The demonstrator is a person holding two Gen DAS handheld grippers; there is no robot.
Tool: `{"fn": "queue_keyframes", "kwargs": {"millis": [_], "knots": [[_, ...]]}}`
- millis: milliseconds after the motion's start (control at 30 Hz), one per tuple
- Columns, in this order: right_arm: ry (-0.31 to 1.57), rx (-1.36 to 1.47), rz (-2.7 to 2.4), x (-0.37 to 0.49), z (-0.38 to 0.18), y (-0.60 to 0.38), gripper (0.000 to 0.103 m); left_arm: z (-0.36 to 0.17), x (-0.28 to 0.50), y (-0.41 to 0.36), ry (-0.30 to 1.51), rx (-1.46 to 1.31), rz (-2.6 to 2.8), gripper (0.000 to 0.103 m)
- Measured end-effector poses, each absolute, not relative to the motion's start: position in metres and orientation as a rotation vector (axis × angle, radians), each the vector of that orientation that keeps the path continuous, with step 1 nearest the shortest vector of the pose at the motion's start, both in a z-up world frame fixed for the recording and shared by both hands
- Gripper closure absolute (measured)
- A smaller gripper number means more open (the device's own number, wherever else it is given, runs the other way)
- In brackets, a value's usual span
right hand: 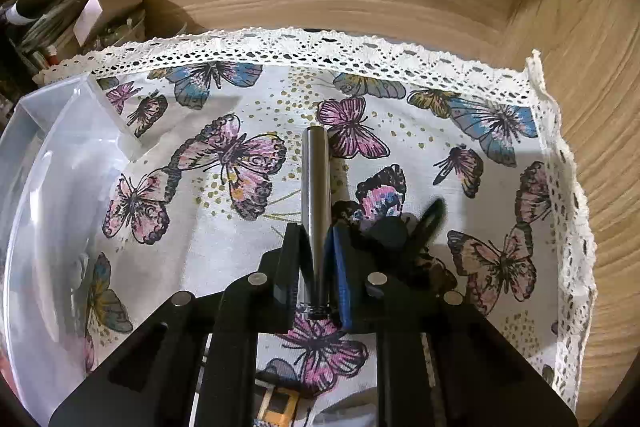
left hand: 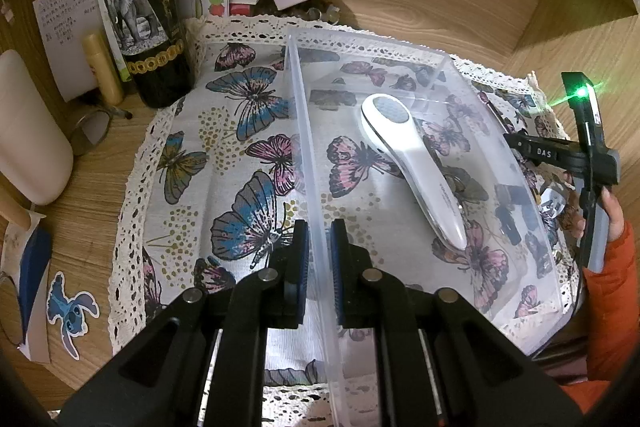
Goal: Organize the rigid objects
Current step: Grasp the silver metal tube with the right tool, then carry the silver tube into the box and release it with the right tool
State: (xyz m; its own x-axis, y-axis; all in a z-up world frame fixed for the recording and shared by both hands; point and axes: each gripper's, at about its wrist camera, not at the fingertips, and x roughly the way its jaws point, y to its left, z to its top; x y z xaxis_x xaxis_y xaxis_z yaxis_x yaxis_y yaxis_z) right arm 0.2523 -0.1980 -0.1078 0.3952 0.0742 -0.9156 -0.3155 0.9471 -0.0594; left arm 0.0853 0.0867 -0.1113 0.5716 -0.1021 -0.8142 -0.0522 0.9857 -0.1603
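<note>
Two grippers are at work, each clamped on something. Nearest the left camera, the left gripper [left hand: 319, 255] has its pads set either side of the thin near wall of the clear plastic bin [left hand: 308, 155], pinching it or very nearly so; my worry is that a tug from here would tilt or drag the light bin across the butterfly cloth [left hand: 224, 163] and send the white handheld device [left hand: 412, 163] lying inside it sliding. The right gripper [right hand: 318, 255] is clenched on a slim metal rod [right hand: 316, 187], which points straight ahead along the fingers, above the cloth, with the bin off to its left. Held so near one end, the smooth rod could pivot or slip out. Farther back, a wine bottle [left hand: 148, 27] stands just beside the cloth's edge, where a wide swing might knock it.
</note>
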Motion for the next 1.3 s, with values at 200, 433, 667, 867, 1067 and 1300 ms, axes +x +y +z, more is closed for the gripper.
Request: {"fn": "queue_keyframes", "kwargs": {"millis": [200,433,667,867,1067,1300], "knots": [[1.073,-0.186,0.295,0.234,-0.084,-0.192,0.089,-0.112,0.086,0.086,0.963,-0.174,-0.029,0.092],[0.967,-0.132,0.362,0.217,-0.035,-0.186,0.089,-0.112,0.086,0.086,0.962,-0.172,-0.029,0.092],[0.852,-0.149,0.434,0.199,0.004,-0.155,0.089,-0.112,0.087,0.086,0.958,-0.172,-0.028,0.092],[0.797,-0.148,0.536,0.189,0.017,-0.119,0.089,-0.113,0.087,0.086,0.955,-0.175,-0.03,0.092],[0.787,-0.163,0.65,0.171,0.022,-0.086,0.089,-0.113,0.087,0.086,0.954,-0.171,-0.033,0.092],[0.86,-0.171,0.772,0.158,0.002,-0.055,0.089,-0.113,0.087,0.086,0.953,-0.174,-0.035,0.092]]}}
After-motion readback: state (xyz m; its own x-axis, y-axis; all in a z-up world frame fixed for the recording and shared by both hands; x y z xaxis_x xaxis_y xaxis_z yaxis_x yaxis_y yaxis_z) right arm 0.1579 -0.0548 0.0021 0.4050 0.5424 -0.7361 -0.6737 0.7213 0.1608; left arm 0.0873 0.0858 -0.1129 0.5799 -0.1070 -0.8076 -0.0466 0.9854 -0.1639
